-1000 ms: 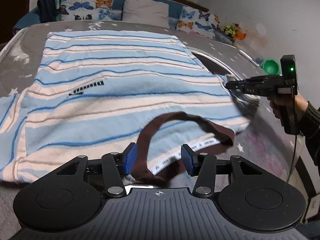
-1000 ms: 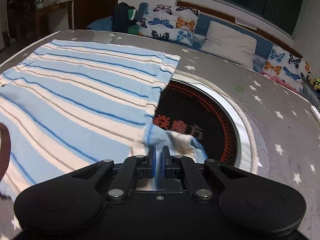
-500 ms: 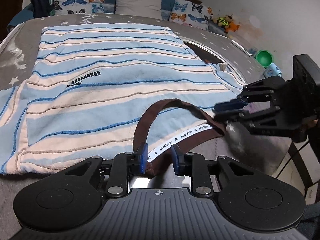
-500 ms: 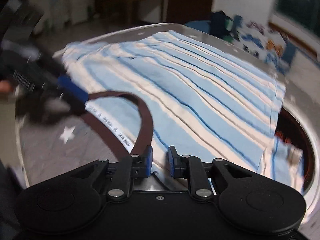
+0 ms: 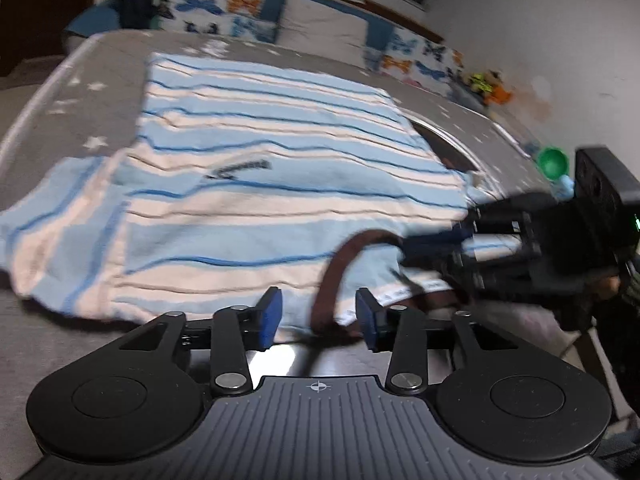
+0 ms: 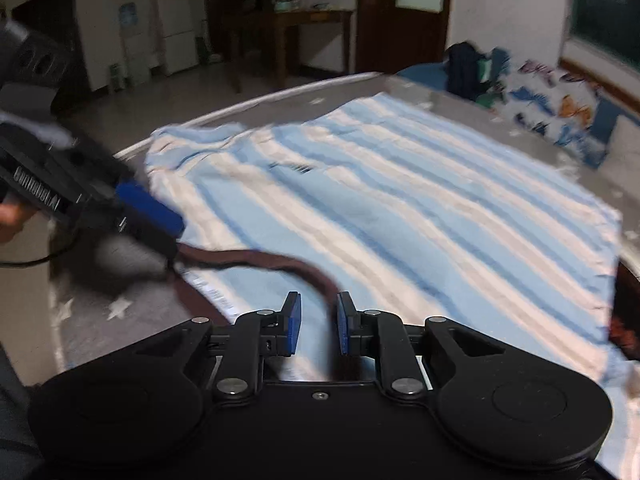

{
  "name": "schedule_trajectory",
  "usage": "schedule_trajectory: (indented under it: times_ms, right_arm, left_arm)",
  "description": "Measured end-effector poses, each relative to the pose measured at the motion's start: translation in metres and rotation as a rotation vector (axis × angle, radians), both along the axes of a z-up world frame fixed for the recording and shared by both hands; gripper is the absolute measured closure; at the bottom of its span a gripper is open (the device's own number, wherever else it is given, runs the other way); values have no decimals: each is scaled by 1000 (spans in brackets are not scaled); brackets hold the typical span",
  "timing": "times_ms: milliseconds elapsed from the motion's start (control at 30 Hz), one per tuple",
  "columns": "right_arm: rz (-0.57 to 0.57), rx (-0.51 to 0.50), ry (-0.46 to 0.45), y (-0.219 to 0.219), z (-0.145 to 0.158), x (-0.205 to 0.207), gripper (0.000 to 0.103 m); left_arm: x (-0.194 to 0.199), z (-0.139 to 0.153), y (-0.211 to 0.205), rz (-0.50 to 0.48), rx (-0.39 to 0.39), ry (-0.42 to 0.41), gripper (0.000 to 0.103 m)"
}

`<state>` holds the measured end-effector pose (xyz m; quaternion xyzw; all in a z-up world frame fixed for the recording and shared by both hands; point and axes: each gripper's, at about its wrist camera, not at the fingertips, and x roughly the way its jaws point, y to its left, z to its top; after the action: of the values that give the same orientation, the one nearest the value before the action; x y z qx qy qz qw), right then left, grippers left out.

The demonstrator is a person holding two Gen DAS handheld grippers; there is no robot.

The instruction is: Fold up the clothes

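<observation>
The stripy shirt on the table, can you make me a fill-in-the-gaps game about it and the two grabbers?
1. The striped shirt has a collar whose color is ____.
2. The left gripper has its blue pads ____, with the collar between them.
3. The gray tablecloth is printed with white ____.
4. The right gripper has the collar running between its ____ pads.

Missing words: brown; open; stars; blue

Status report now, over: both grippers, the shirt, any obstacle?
Left gripper open, brown collar between its fingers. Right gripper open at same collar. Striped shirt flat on table, unfolded. No obstacle seen.
</observation>
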<state>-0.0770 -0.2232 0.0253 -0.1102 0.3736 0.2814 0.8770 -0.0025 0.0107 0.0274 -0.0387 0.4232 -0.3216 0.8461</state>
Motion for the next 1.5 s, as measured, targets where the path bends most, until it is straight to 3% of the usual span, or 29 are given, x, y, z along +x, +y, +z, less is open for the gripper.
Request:
schedule_trajectory:
  times_ms: [133, 367, 533, 633, 767, 867, 900, 933, 1133, 1300, 1433, 1467, 1500]
  right_arm:
    - [33, -33, -32, 5, 4, -14, 83]
    - [-21, -4, 4, -10, 3, -23, 79]
    - [-82, 11, -38, -26, 11, -41, 74]
    - [-130, 18, -56, -37, 13, -46, 70]
    - [-235, 47, -44, -61, 8, -49, 69]
    - [-259, 44, -27, -66, -2, -53, 66]
    - [-262, 44, -25, -67, -3, -54, 66]
    - [-266, 45, -25, -67, -4, -54, 65]
    - [-266, 42, -24, -69, -3, -53, 65]
    - [-272, 34, -16, -71, -9, -52, 63]
    - [-272, 26, -19, -71, -9, -52, 61]
    - [-273, 27, -18, -71, -9, -52, 61]
    - [-273, 27, -18, -72, -9, -52, 61]
  left_arm:
    - [0, 1, 20, 96, -19, -8, 54]
    - [1, 0, 74, 397, -69, -23, 54]
    - [3, -4, 109, 583, -113, -17, 54]
    - [10, -8, 125, 646, -152, 5, 53]
    - [21, -15, 136, 681, -226, 50, 48]
    - [28, -22, 140, 703, -267, 68, 53]
    - [30, -23, 140, 707, -272, 65, 63]
    - [31, -24, 142, 705, -285, 61, 81]
    - [28, -20, 157, 715, -354, 17, 95]
    - [24, -15, 176, 783, -368, -18, 95]
    - [18, -18, 194, 805, -448, 16, 93]
    - [18, -20, 197, 804, -458, 25, 91]
    - [16, -21, 198, 805, -464, 36, 79]
